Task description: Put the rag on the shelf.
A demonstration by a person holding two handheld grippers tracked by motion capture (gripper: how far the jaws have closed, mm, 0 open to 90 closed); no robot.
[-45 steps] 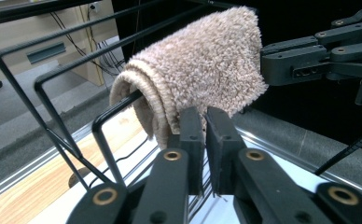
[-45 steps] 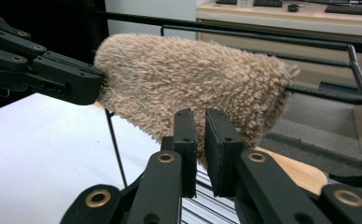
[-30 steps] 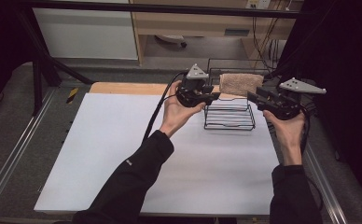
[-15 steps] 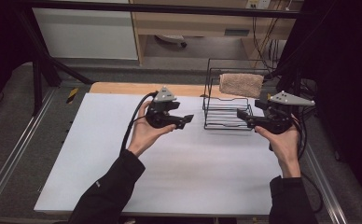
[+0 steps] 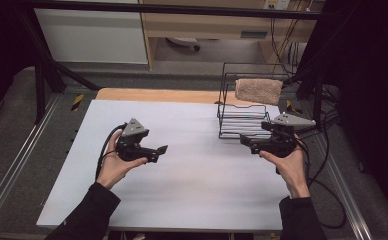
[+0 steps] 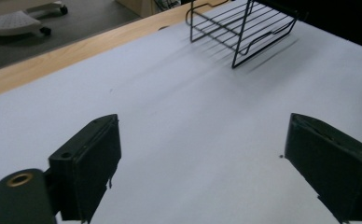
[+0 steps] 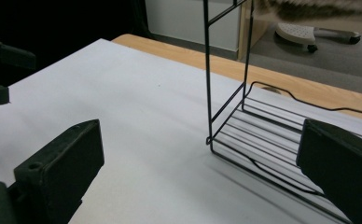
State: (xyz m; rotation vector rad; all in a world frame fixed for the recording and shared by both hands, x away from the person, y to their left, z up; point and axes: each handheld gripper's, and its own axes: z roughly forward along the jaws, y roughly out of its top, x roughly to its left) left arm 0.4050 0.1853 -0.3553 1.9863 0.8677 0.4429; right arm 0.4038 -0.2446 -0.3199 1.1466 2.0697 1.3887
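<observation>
A black wire rack stands at the table's far right, with a beige towel draped over its top rail. My left gripper hovers over the table's left middle, well away from the rack. Its jaws have just been opening and stand open with nothing between them. My right gripper sits just in front of the rack; its jaws have also just been opening and are empty. The left gripper view has the left gripper facing the rack. The right gripper faces the rack's base, with the towel above.
The white table top has a wooden strip along its far edge. Metal rails run along both sides. A chair base stands on the floor beyond. Cables trail at the right.
Both hands have drawn back from the towel on the rack. The left moved left, down and toward the person; the right sank slightly. Both pairs of jaws opened. The towel stays on the rail.
</observation>
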